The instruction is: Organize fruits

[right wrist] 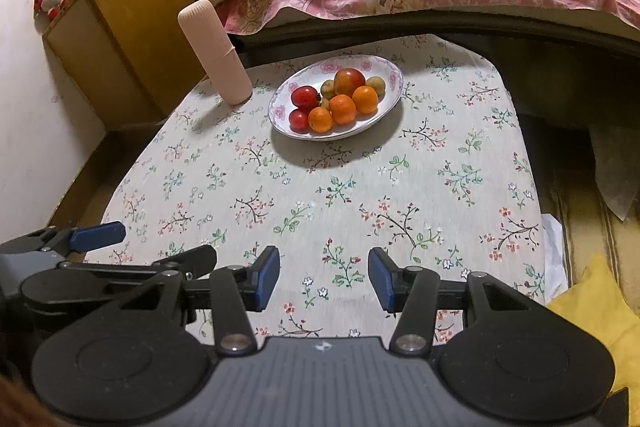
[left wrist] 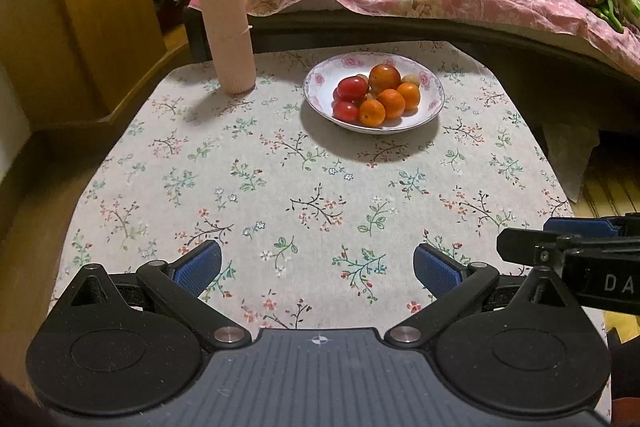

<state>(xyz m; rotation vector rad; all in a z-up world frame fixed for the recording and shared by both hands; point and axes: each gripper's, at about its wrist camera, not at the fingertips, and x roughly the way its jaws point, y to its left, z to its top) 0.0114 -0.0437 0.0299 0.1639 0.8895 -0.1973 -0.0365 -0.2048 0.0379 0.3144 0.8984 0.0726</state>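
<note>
The fruits are all sitting together in a shallow white porcelain plate with a pink floral rim (left wrist: 434, 95), which is resting toward the far side of the desk under its flower-printed beige cloth (left wrist: 280, 187). Three small orange mandarins (left wrist: 391, 103) are clustering at the near side, two glossy red tomato-like fruits (left wrist: 351, 87) are lying to their left, a larger red-orange round fruit (left wrist: 384, 78) is sitting behind, and a few small tan-green fruits (right wrist: 376, 82) are peeking out at the back. No fruit is lying loose on the cloth, which fits either fruits already gathered or a plateful waiting to be sorted. A tall ribbed pale-pink cylinder (left wrist: 229, 31) is standing upright just left of the plate, apart from it.

Both tools are hovering low over the near edge, well short of the plate. The left hand-held gripper (left wrist: 318, 269) is holding its blue pads wide apart, gripping nothing; the right hand-held gripper (right wrist: 324, 279) is likewise spread and holding nothing.
</note>
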